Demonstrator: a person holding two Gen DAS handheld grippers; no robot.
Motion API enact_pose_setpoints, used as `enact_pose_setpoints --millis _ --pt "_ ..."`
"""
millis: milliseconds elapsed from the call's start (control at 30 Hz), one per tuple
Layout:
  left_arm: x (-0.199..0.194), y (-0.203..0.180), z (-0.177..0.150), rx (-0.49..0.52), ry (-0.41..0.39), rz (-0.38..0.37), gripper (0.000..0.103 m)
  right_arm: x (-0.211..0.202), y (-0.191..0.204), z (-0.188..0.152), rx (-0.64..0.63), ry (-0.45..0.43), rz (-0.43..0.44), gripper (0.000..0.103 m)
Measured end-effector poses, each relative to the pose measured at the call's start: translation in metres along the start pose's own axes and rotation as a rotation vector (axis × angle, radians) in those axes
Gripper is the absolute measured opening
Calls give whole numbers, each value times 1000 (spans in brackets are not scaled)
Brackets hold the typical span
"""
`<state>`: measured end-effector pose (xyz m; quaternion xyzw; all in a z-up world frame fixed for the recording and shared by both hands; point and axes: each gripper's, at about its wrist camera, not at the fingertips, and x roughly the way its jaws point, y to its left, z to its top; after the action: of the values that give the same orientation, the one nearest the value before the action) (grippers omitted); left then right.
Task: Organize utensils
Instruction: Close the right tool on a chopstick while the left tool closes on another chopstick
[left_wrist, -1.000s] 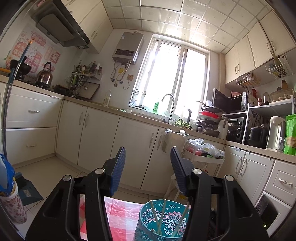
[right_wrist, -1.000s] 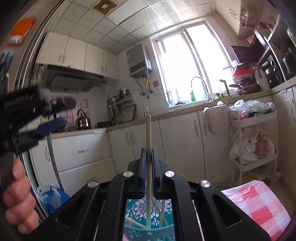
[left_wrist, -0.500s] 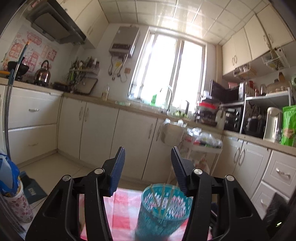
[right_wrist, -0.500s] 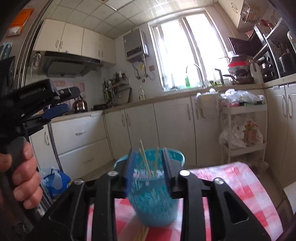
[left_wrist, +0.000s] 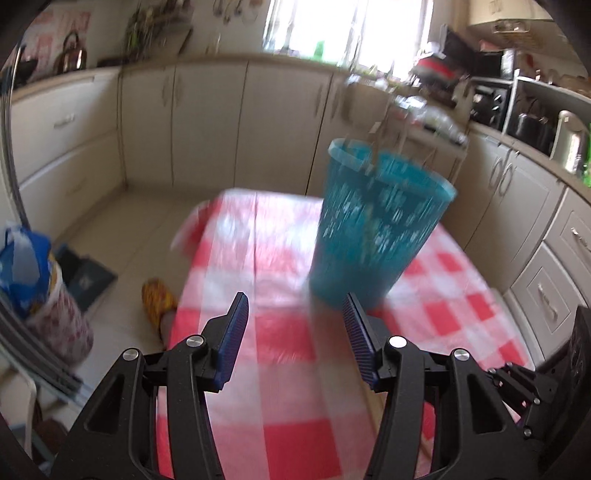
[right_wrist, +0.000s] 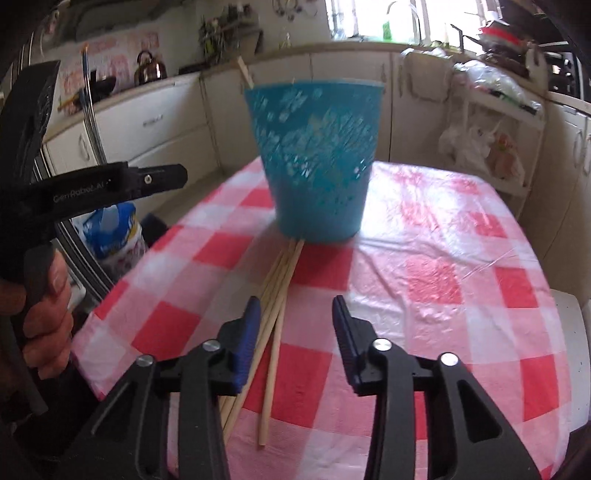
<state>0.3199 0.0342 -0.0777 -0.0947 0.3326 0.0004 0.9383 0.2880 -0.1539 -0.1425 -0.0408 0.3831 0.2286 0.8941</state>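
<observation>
One teal basket (right_wrist: 314, 162), four loose chopsticks (right_wrist: 277, 295) — both grippers' fingers apart, empty.

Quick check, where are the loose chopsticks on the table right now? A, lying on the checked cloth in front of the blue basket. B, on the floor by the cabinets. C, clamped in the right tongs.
A: the chopsticks lie flat on the checked cloth, running up to the blue basket.

Window-lit, motion-blurred fisheye views
</observation>
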Motion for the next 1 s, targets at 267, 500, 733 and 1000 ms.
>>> enact_pose_setpoints --millis 267,500,733,1000 --pt "18 3 -17 43 92 -2 53 39 -4 7 59 122 64 9" --pt "30 -17 -20 119 165 -19 53 19 -20 -4 103 141 28 6" --pt "48 -34 -33 184 269 16 53 -4 -48 -18 203 118 13 6" --pt "68 -40 -39 257 286 28 27 3 -44 -20 142 181 -46 7"
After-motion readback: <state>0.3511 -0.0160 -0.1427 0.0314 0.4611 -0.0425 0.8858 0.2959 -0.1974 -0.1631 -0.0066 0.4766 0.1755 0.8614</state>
